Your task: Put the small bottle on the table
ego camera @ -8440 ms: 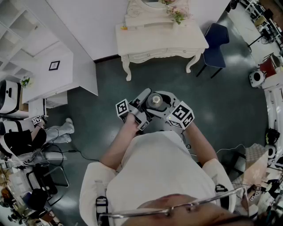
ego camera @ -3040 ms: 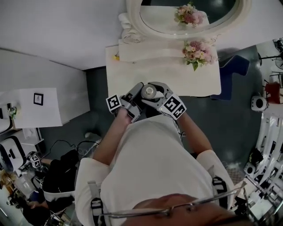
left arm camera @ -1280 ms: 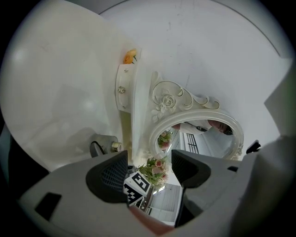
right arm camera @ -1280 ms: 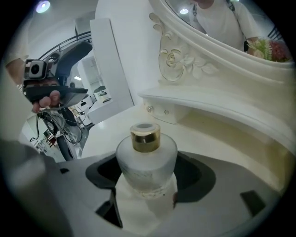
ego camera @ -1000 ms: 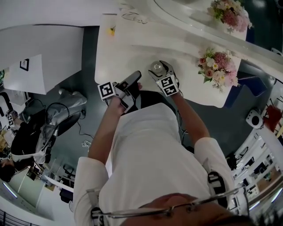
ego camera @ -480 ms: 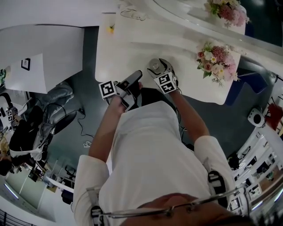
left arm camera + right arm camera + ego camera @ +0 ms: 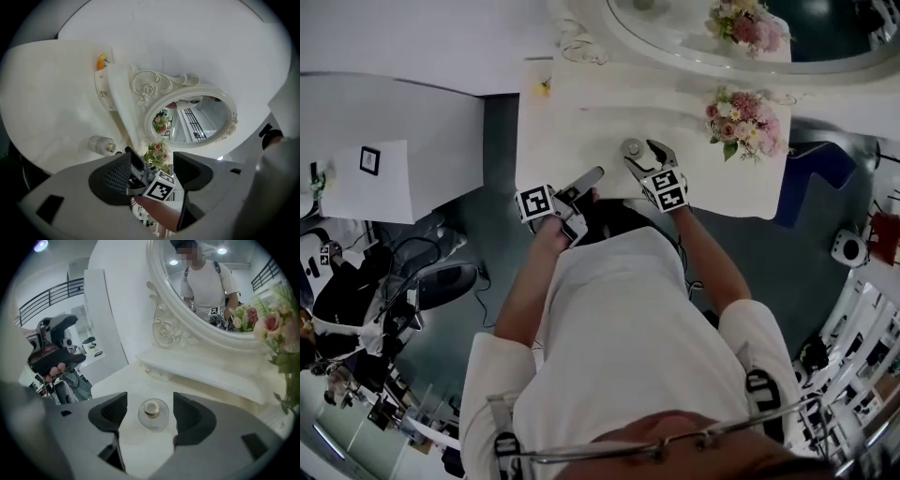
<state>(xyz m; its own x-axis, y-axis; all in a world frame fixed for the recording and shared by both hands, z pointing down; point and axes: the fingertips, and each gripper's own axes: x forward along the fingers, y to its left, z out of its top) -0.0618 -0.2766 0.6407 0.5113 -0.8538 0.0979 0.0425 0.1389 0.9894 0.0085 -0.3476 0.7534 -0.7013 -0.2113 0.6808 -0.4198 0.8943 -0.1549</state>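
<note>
Since a second ago your right gripper [image 7: 645, 157] has let go of the small bottle [image 7: 153, 413]. It stands upright on the table [image 7: 572, 122], between the pads but apparently clear of both; jaws wide, closing slightly. Placement looks done, only the retreat is left. Left gripper [image 7: 591, 176] gapes empty at the bottle's 8 o'clock. Bottle's base is hidden from overhead.

ok so the small bottle [image 7: 153, 414] is seen at 6 o'clock, upright on the table [image 7: 129, 380], untouched between the closing jaws of the right gripper [image 7: 150, 409]
</note>
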